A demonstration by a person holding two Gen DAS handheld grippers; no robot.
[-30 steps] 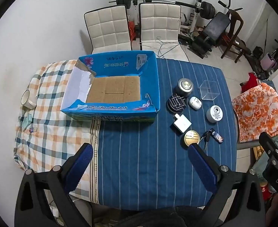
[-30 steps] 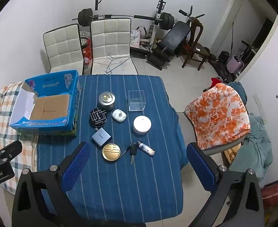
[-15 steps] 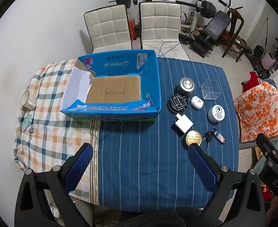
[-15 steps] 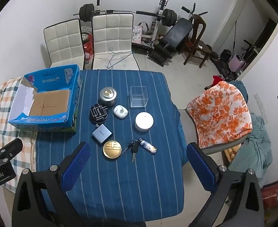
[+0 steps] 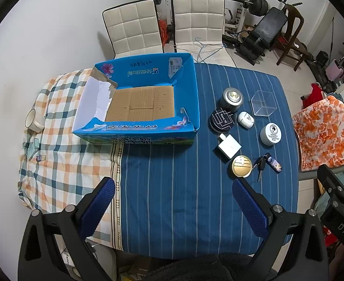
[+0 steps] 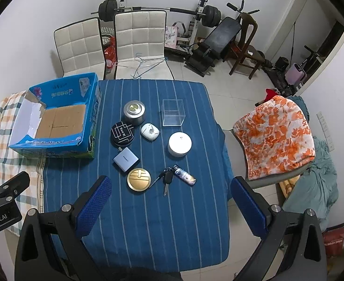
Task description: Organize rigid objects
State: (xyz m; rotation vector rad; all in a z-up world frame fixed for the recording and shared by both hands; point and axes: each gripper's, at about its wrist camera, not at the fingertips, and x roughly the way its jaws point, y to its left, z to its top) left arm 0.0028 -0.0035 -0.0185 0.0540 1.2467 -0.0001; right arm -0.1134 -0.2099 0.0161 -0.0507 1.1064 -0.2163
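An open blue cardboard box (image 5: 190, 89) (image 6: 91, 126) stands empty on the table's left part. To its right lie several small items: a silver tin (image 6: 134, 112), a black round case (image 6: 122, 133), a white earbud case (image 6: 149, 131), a clear cube (image 6: 173, 112), a white jar (image 6: 179, 144), a grey charger (image 6: 126, 162), a gold disc (image 6: 138, 179) and keys (image 6: 167, 179) with a small tube. My left gripper (image 5: 173, 207) hovers open above the near table edge. My right gripper (image 6: 170, 205) is open too, high above the gold disc and keys.
A blue striped cloth (image 6: 148, 222) covers the table, with a checked cloth (image 5: 54, 159) on its left end holding a white mug (image 5: 32, 120). Two white chairs (image 6: 139, 37) stand behind. A chair with an orange floral cover (image 6: 275, 135) is at the right. Gym gear lines the far wall.
Both grippers have drifted slightly, so the table and its items sit a little lower in the views. Nothing on the table has moved and both grippers stay open.
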